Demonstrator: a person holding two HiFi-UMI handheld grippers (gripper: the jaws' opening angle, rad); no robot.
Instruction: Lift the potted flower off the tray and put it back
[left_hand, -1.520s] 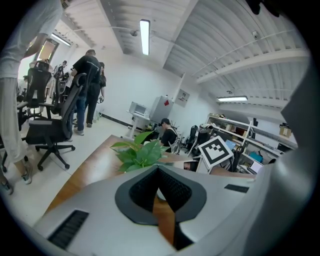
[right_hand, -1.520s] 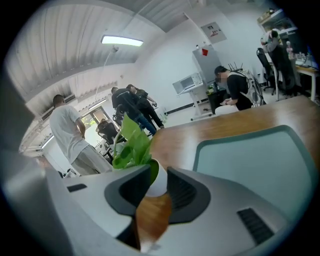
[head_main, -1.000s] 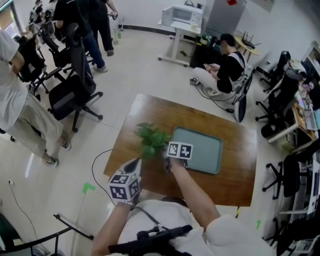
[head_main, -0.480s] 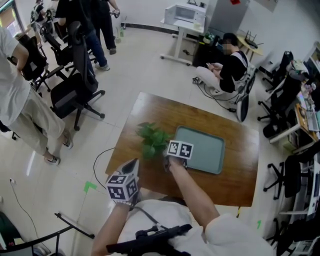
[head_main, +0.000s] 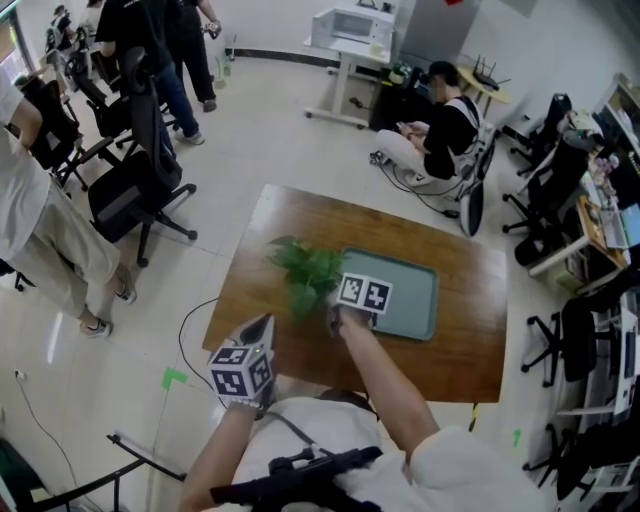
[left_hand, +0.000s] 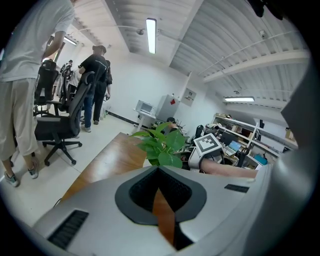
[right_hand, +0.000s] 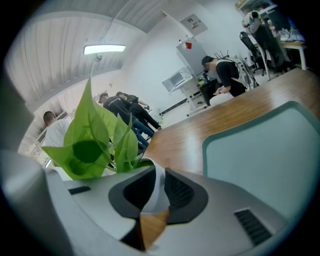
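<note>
The potted flower (head_main: 305, 272), a leafy green plant in a white pot, is at the left edge of the teal tray (head_main: 412, 302) on the wooden table (head_main: 455, 350). My right gripper (head_main: 338, 318) has just been closing, and its pads now press on the pot's white rim (right_hand: 159, 186). Green leaves (right_hand: 92, 142) rise just behind the right gripper (right_hand: 156, 172). Whether the pot's base touches the table is hidden. My left gripper (head_main: 262, 326) hangs shut and empty at the table's near left edge. From there, the left gripper (left_hand: 159, 170) points at the plant (left_hand: 162, 145).
Black office chairs (head_main: 140, 190) and standing people (head_main: 40, 230) are on the floor left of the table. A person sits on the floor (head_main: 440, 135) beyond the table's far side, near a white desk (head_main: 350, 40). More chairs and desks line the right.
The right gripper stays at the plant beside the tray's left edge, and the leaves sit slightly higher in the picture. The left gripper has hardly moved.
</note>
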